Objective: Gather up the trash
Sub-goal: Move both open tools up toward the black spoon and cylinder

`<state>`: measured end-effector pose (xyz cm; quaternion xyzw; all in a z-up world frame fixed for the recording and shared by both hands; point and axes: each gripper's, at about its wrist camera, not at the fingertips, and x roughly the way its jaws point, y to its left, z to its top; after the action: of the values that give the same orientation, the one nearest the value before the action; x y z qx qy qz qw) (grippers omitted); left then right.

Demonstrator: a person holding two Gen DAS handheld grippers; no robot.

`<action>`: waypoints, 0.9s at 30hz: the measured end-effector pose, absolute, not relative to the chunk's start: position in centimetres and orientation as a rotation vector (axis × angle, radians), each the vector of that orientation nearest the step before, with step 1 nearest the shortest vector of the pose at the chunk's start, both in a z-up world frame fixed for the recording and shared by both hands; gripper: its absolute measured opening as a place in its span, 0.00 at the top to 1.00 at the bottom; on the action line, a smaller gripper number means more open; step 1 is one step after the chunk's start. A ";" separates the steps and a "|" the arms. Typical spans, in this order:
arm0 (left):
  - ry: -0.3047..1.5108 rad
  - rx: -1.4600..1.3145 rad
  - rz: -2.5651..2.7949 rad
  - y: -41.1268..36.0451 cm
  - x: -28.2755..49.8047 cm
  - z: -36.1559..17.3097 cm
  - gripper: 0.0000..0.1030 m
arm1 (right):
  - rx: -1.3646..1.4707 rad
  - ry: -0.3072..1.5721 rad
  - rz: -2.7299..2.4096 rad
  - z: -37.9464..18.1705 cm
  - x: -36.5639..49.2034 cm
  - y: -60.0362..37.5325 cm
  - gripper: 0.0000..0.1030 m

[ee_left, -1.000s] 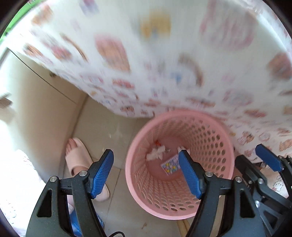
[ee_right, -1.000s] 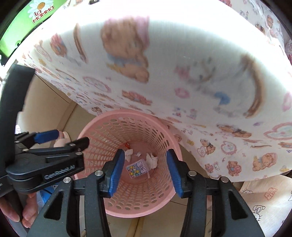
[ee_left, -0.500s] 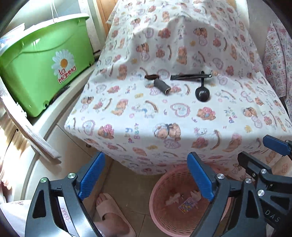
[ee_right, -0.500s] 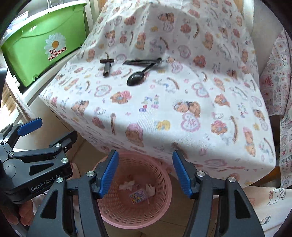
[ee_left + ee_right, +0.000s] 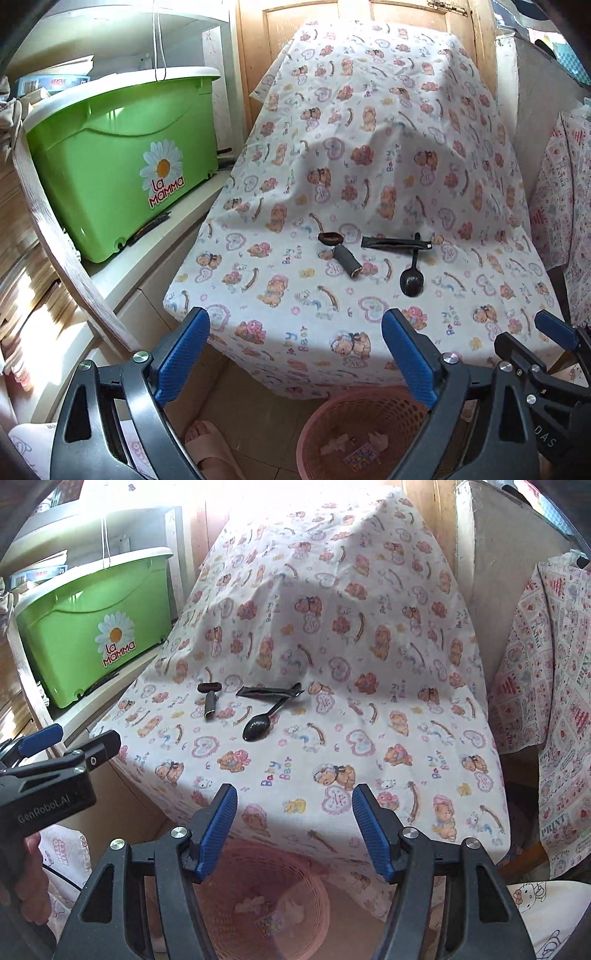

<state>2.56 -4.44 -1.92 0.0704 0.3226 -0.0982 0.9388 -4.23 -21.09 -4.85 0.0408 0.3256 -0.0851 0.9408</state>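
Observation:
A pink basket (image 5: 332, 424) (image 5: 306, 897) stands on the floor under the table's near edge, with paper scraps and a colourful wrapper (image 5: 362, 454) inside. On the bear-print tablecloth (image 5: 295, 295) lie a black plastic spoon (image 5: 412, 280) (image 5: 260, 722), a long dark wrapper (image 5: 395, 242) (image 5: 269, 691), a dark roll (image 5: 347, 260) (image 5: 209, 707) and a small dark piece (image 5: 330, 238). My left gripper (image 5: 295, 354) and right gripper (image 5: 291, 829) are both open and empty, held above the basket, short of the table's near edge.
A green "La Mamma" bin (image 5: 122, 158) sits on a white shelf at the left. A foot in a pink slipper (image 5: 207, 443) is on the floor beside the basket. Patterned cloth (image 5: 546, 701) hangs at the right. A wooden door (image 5: 314, 22) is behind the table.
Both grippers have risen and tilted up from looking down into the basket to facing the table top. Both stayed open and empty.

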 end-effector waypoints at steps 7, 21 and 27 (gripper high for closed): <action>0.621 0.167 -0.226 -5.4 4.4 0.6 0.10 | 0.074 0.627 -0.196 -4.3 -4.0 -21.6 0.35; 0.680 0.111 -0.211 -5.0 8.8 -1.2 0.10 | 0.115 0.630 -0.197 -4.4 -2.1 -22.8 0.34; 0.729 0.096 -0.219 -4.3 10.3 -1.5 0.10 | 0.109 0.638 -0.199 -4.3 0.3 -22.5 0.33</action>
<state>10.34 -4.30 -1.54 0.0470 0.3557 -0.1070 0.9273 0.28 -22.47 -4.32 0.0534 0.3130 -0.0978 0.9432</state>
